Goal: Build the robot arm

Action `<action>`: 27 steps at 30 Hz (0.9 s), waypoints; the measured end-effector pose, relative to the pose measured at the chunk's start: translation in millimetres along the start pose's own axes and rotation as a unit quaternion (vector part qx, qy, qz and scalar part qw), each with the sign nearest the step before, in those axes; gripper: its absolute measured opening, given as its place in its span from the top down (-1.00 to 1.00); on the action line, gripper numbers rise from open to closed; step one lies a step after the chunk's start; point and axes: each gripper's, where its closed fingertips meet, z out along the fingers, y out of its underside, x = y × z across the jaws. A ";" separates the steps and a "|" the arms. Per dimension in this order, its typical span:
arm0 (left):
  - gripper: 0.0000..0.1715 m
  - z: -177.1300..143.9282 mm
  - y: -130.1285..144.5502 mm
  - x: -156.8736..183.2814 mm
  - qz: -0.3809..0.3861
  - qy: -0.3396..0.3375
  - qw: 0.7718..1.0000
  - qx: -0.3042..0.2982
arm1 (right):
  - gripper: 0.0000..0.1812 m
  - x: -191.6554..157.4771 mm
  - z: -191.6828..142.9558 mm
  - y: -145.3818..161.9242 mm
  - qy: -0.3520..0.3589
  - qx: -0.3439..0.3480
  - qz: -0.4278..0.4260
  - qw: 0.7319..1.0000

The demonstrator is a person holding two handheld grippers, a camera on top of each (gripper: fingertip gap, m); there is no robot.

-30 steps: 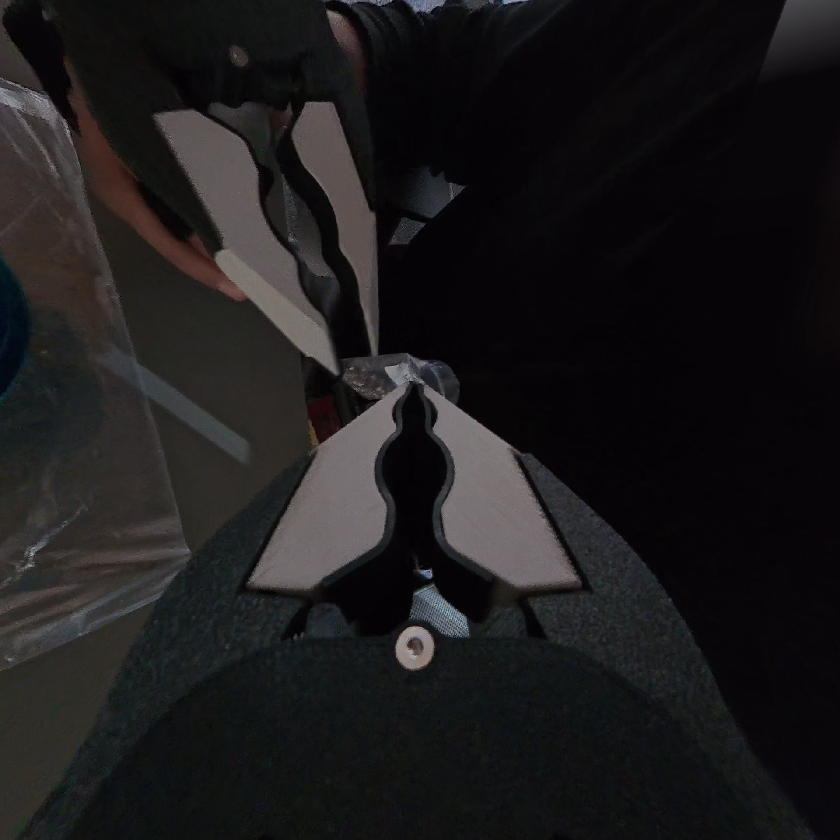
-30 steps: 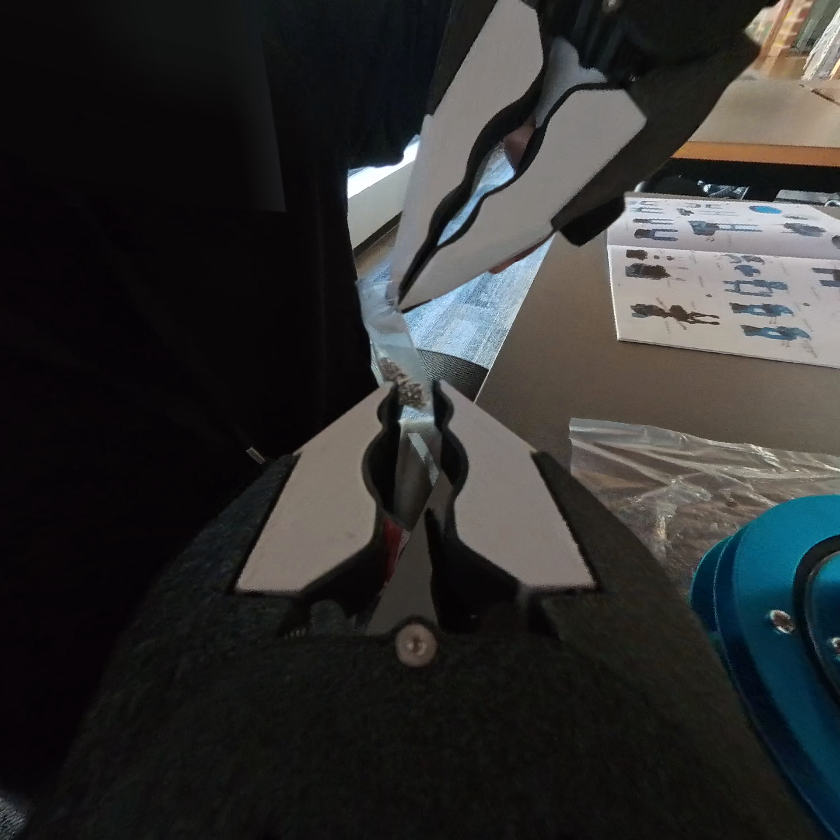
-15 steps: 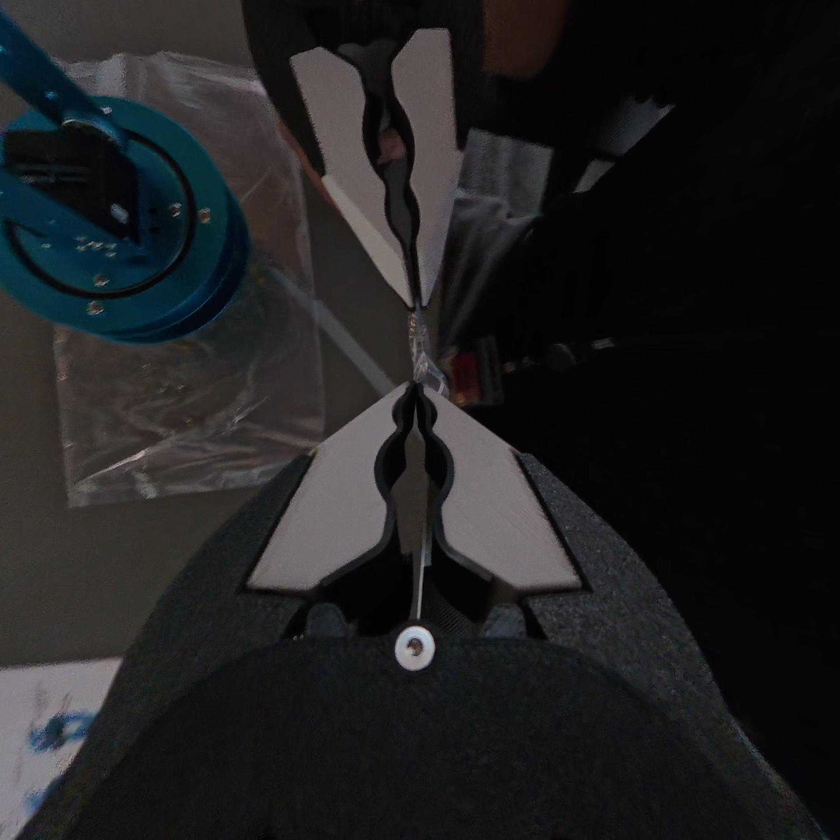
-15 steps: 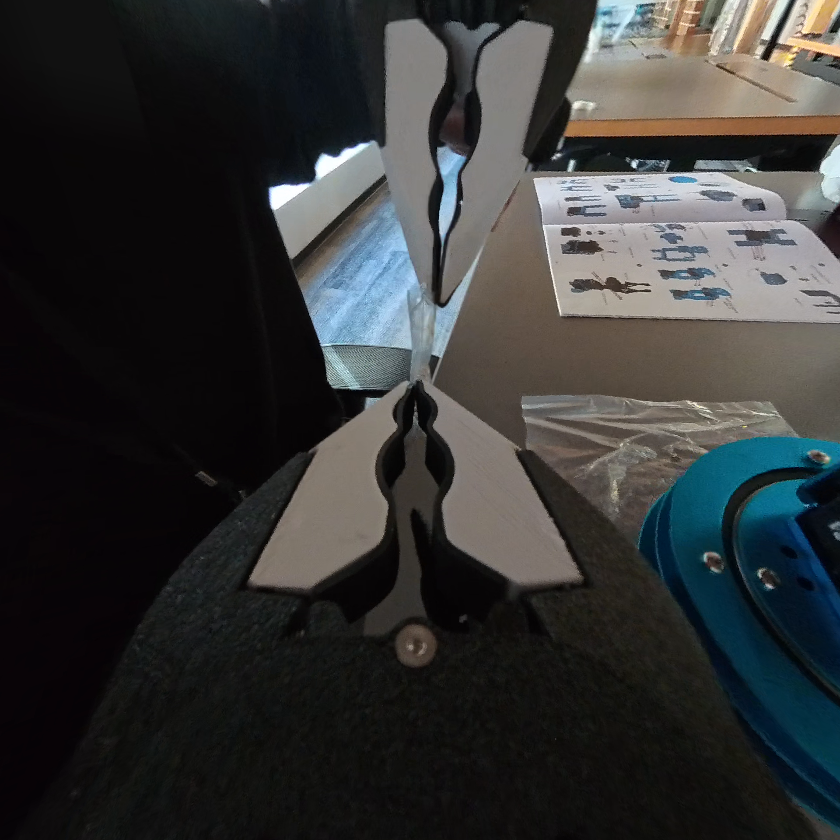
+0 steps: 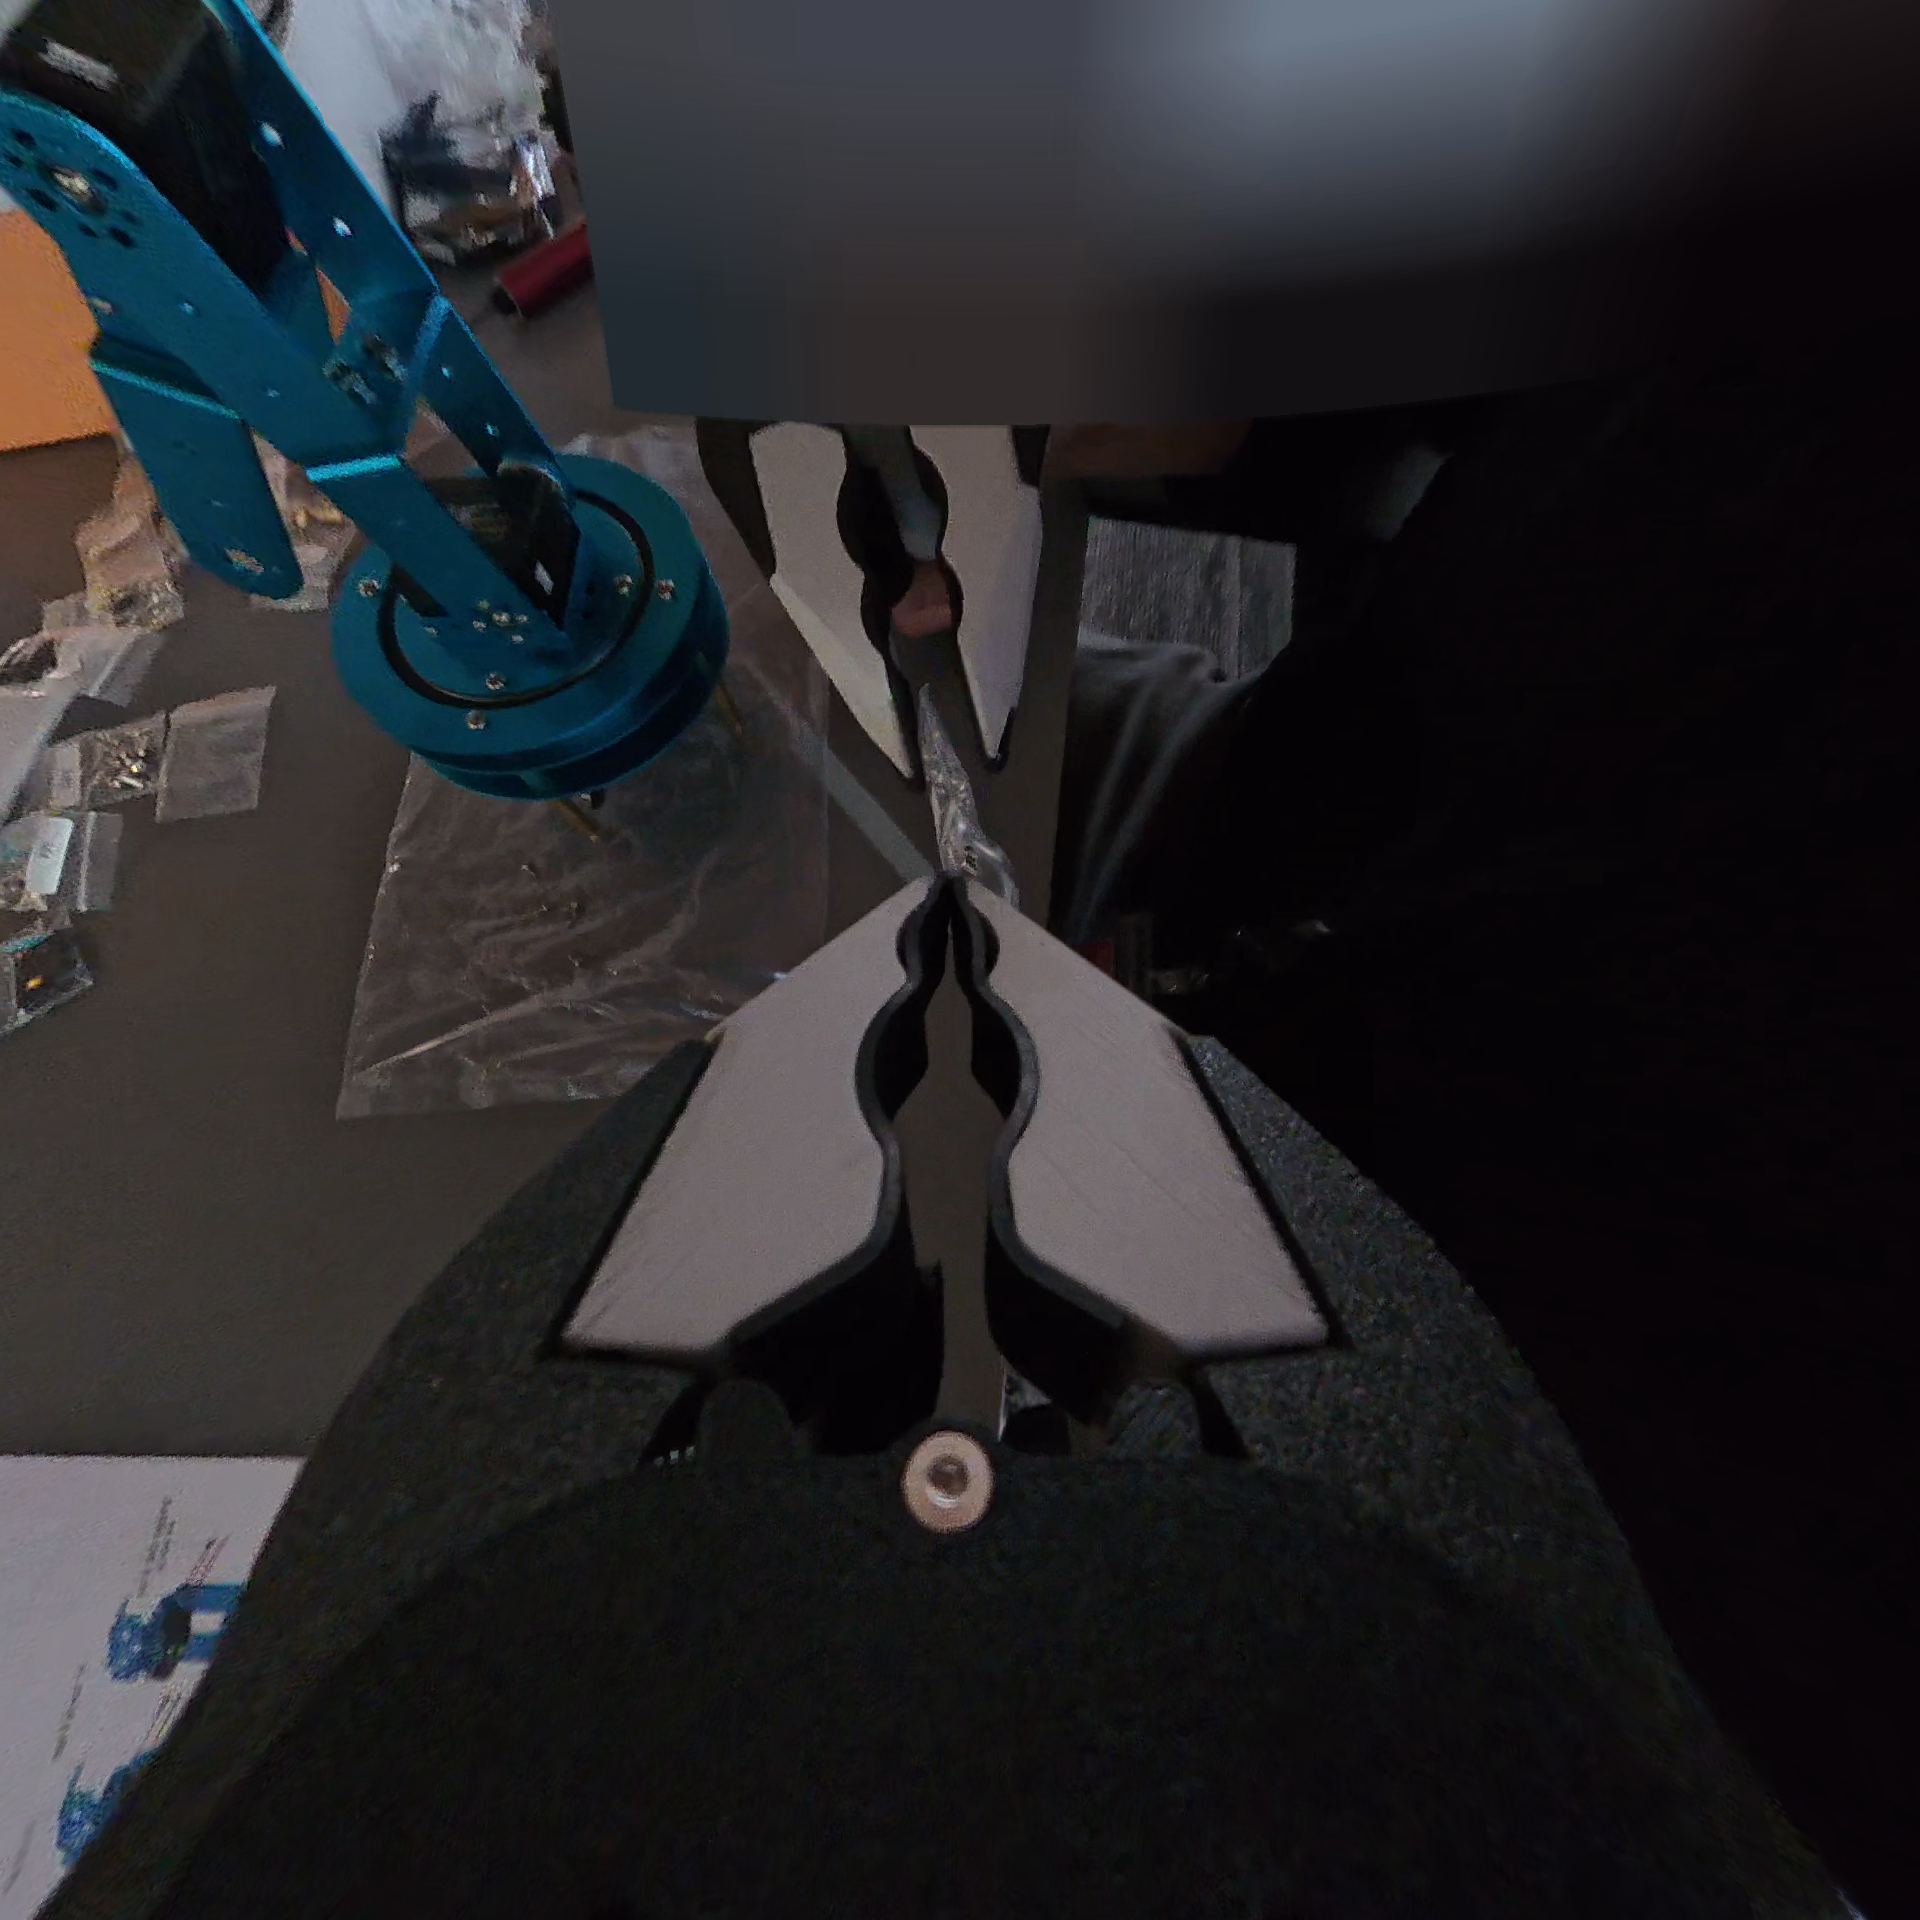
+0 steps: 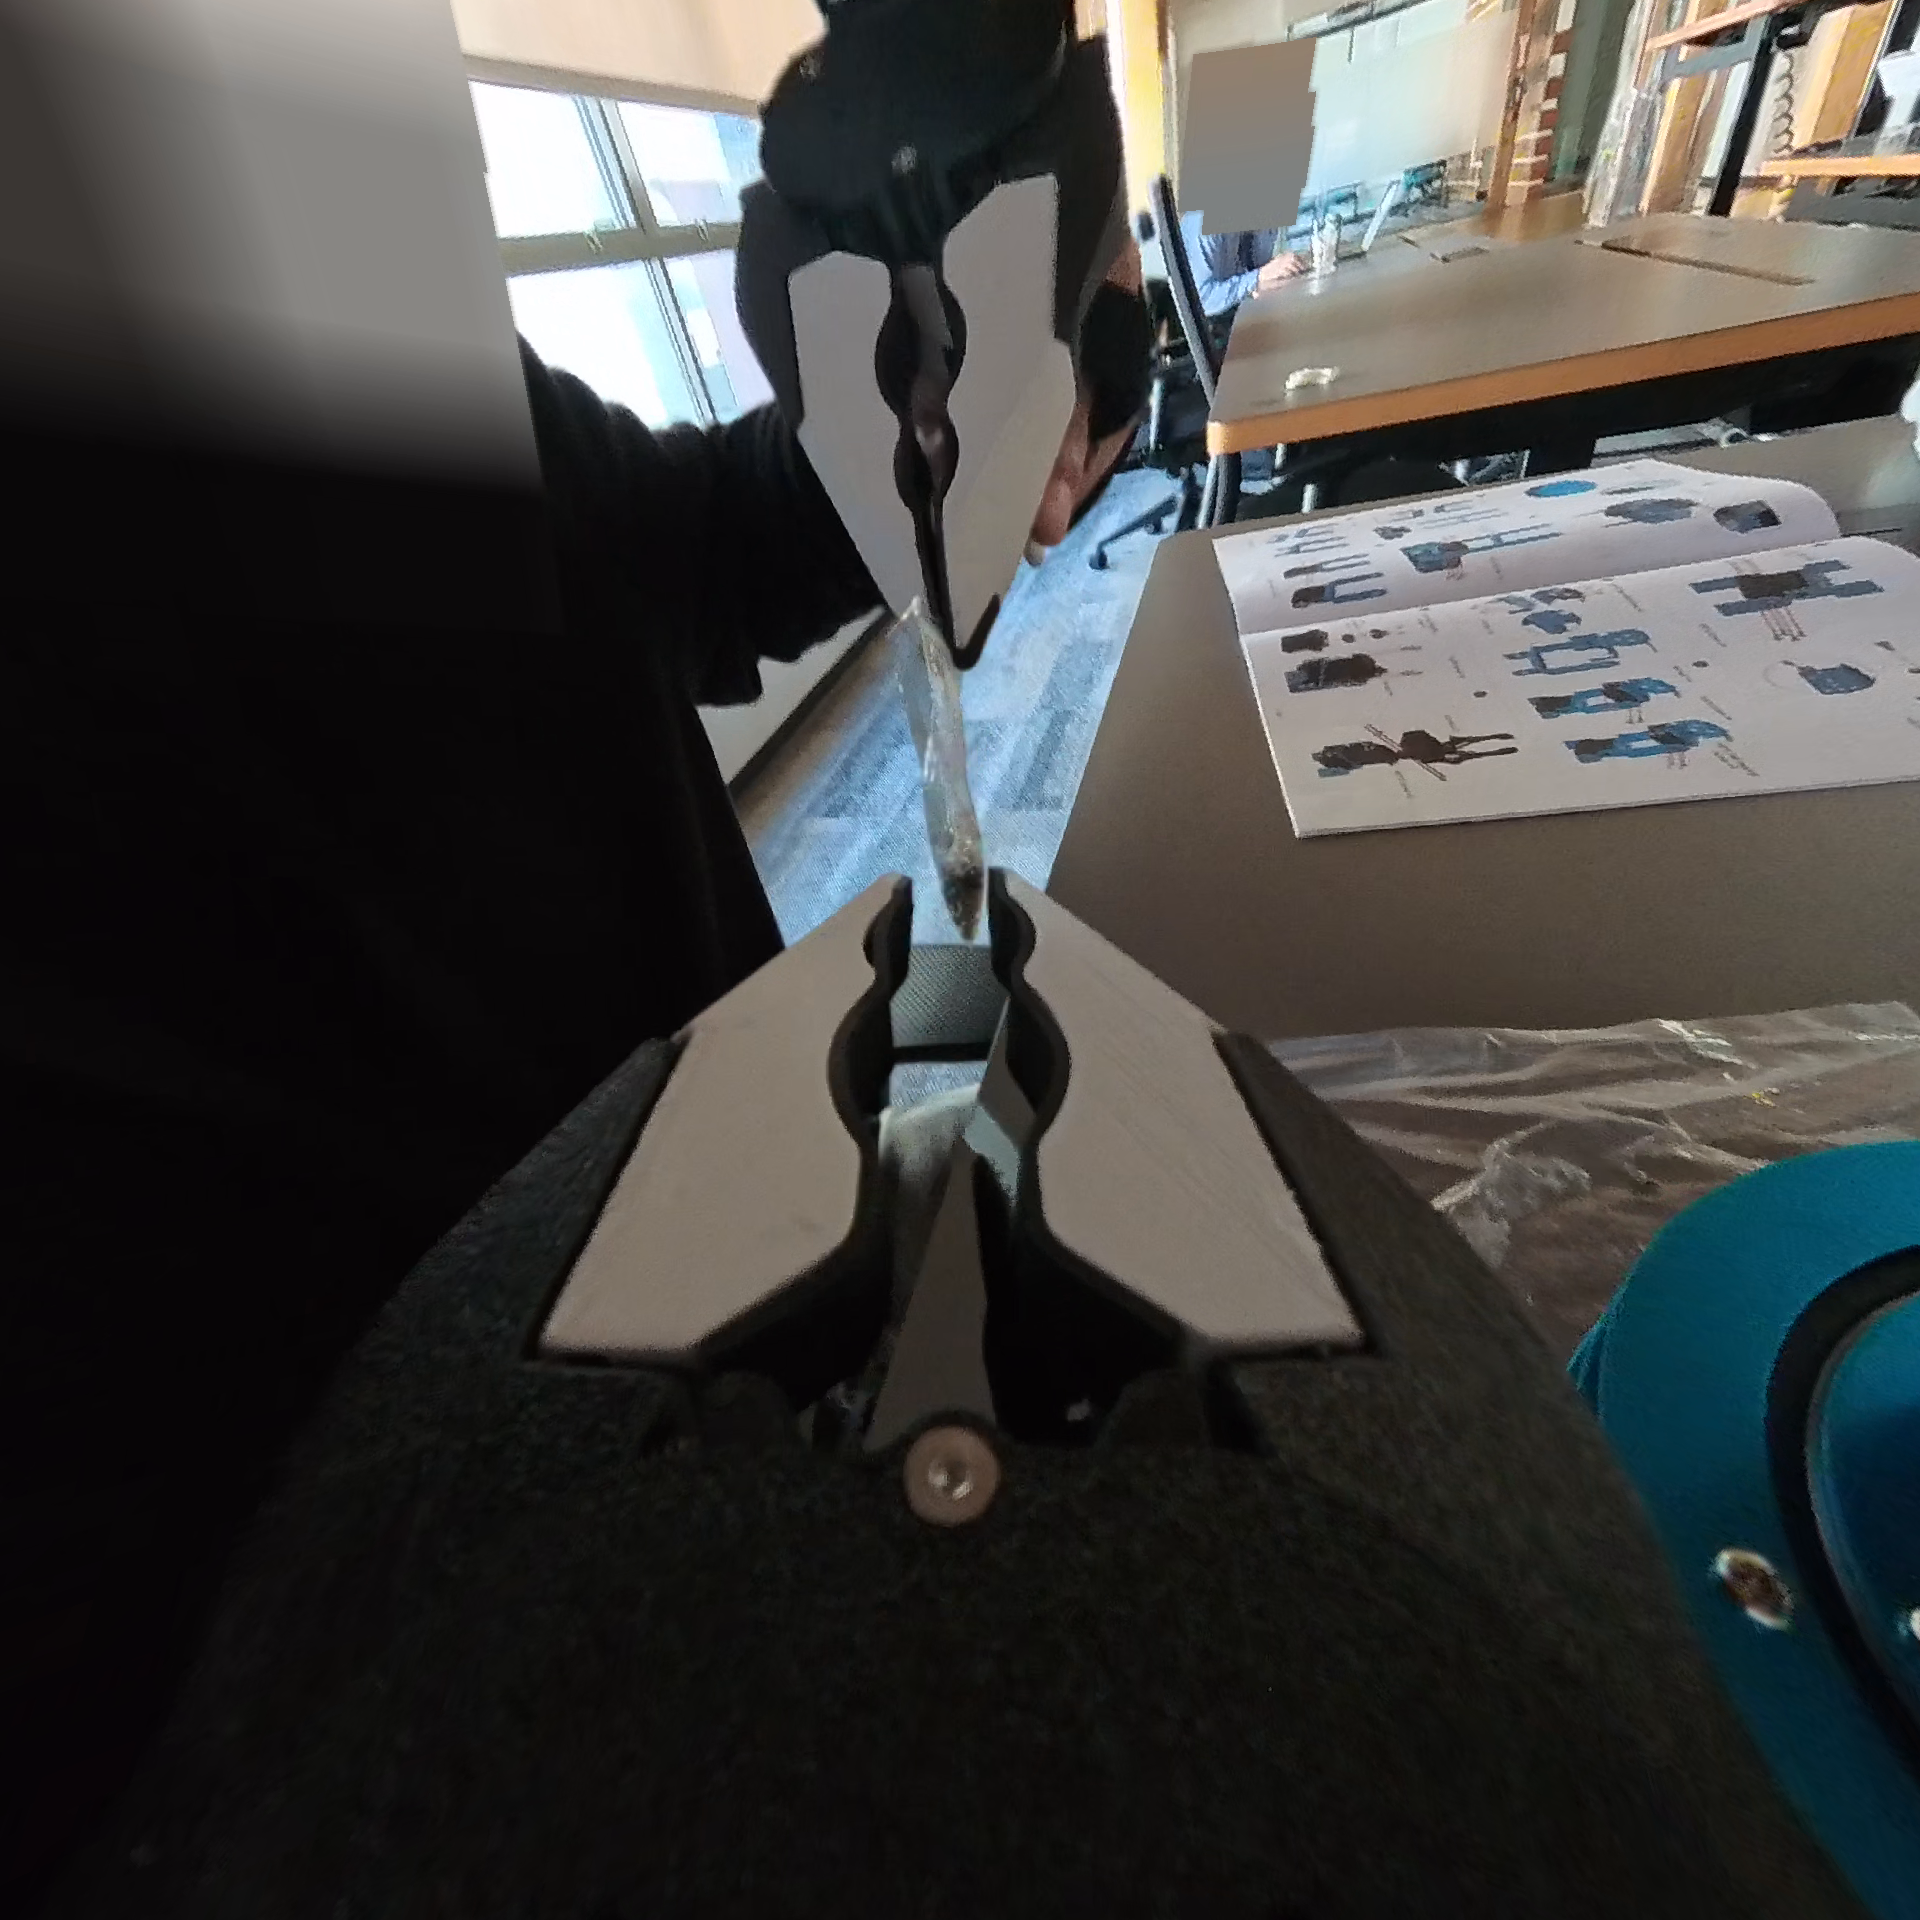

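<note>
In the left wrist view the left hand-held gripper (image 5: 945, 888) is closed tight at its tips on one end of a small clear bag (image 5: 961, 821), held in the air just off the table (image 5: 156, 1195) edge. The bag's other end runs between the tips of the right hand-held gripper (image 5: 948, 753). A blue metal assembly (image 5: 530, 644) stands on a plastic sheet (image 5: 582, 935) nearby. Only the right wrist view shows that the right hand-held gripper (image 6: 948, 894) stands narrowly apart, the bag's (image 6: 940, 748) dark, filled end lying loose between its fingers. An open booklet (image 6: 1558, 665) also shows here. With one thin pinch by the left hand-held gripper (image 6: 940, 634), the bag could slip and drop to the floor.
</note>
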 end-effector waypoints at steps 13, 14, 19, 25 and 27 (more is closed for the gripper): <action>1.00 -7.6 -12.0 -19.2 -0.029 0.027 0.995 0.091 | 0.79 12.9 13.9 -8.0 0.004 0.023 0.030 0.999; 1.00 -8.1 -13.2 -22.0 -0.030 0.023 0.995 0.096 | 0.79 14.0 13.6 -8.4 0.007 0.025 0.031 0.999; 1.00 -9.2 -17.1 -33.0 -0.046 0.016 0.993 0.112 | 0.88 24.5 -2.1 -17.7 0.031 0.065 0.050 0.996; 1.00 -2.5 -27.6 -36.1 -0.062 0.028 0.989 0.133 | 0.97 26.0 -25.0 -28.0 0.031 0.111 0.070 0.991; 1.00 1.2 -32.5 -36.7 -0.064 0.030 0.988 0.137 | 0.88 24.3 -30.4 -33.7 0.039 0.128 0.058 0.989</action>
